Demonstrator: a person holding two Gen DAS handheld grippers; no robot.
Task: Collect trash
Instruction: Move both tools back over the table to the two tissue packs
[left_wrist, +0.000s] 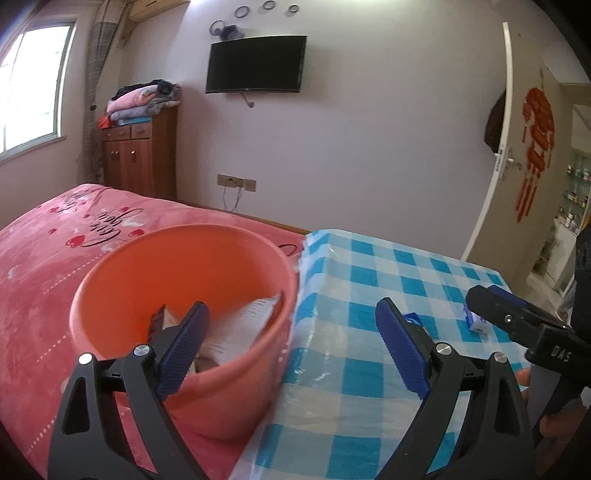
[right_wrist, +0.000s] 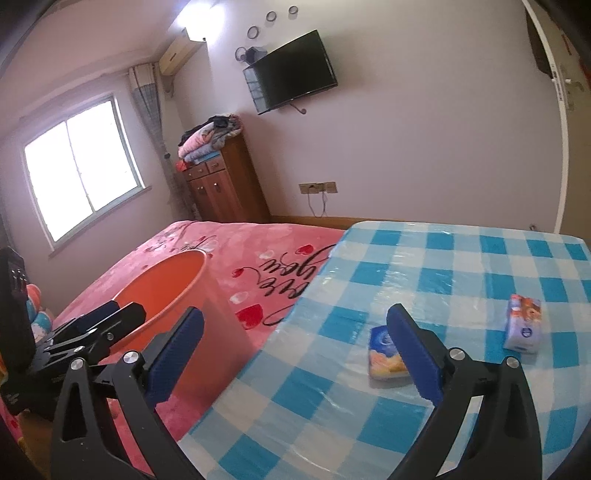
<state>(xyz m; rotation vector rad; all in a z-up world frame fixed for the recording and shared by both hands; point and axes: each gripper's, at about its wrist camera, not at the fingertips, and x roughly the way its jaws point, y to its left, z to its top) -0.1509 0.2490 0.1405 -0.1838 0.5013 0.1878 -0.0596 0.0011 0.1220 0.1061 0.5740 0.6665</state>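
Left wrist view: you're holding the left gripper wide open, nothing btwn the pads; one blue pad is hanging over the orange bucket, the other over the checkered table. Bucket is sitting at 9-10 o'clock from gripper center, on the pink bedspread, its wall just beside the table edge; can't tell if touching. Inside the bucket a white packet and a brown item are lying, partly hidden by your left finger. At 3 o'clock your right gripper is coming in from the frame edge; a blue tissue pack is showing just behind its tip, mostly covered. Another bit of blue wrapper is peeking out by your right-side pad. TV is hanging at 12 o'clock on the wall.

Right wrist view: right gripper is also spread open, empty. A small tissue pack is lying flat on the table at 3 o'clock from center, just beside and partly behind the right-hand pad; contact unclear. A second tissue pack is lying further out at 2-3 o'clock, well apart from the first. Bucket is at 9-10 o'clock on the bedspread, w/ your left gripper over its near rim. Wood cabinet w/ folded clothes is standing at 11 o'clock.
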